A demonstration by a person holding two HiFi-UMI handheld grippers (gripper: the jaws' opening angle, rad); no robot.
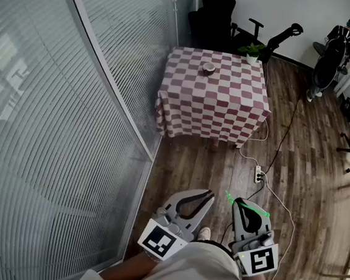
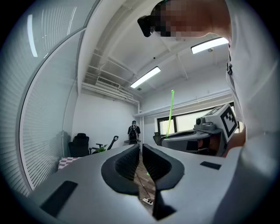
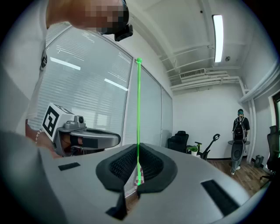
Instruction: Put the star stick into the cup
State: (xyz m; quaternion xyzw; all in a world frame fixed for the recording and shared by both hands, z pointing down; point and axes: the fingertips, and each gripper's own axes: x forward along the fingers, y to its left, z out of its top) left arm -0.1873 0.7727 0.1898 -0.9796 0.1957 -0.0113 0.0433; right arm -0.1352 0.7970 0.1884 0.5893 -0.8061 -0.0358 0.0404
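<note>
My right gripper (image 1: 237, 203) is shut on the thin green star stick (image 1: 249, 207), which lies slantwise across its jaws. In the right gripper view the stick (image 3: 139, 118) rises straight up from the closed pads (image 3: 131, 168) to its small star tip. The left gripper (image 1: 209, 194) hangs beside it, jaws together with nothing between them. The cup (image 1: 209, 68) is small and stands on the red-and-white checked table (image 1: 215, 104) far ahead across the room. Both grippers are held low, near my body.
A glass wall with blinds (image 1: 68, 129) runs along the left. A power strip (image 1: 258, 173) and white cable lie on the wood floor between me and the table. A potted plant (image 1: 251, 52) sits on the table's far corner. Black chairs (image 1: 215, 20) stand behind; a person (image 1: 334, 57) stands at back right.
</note>
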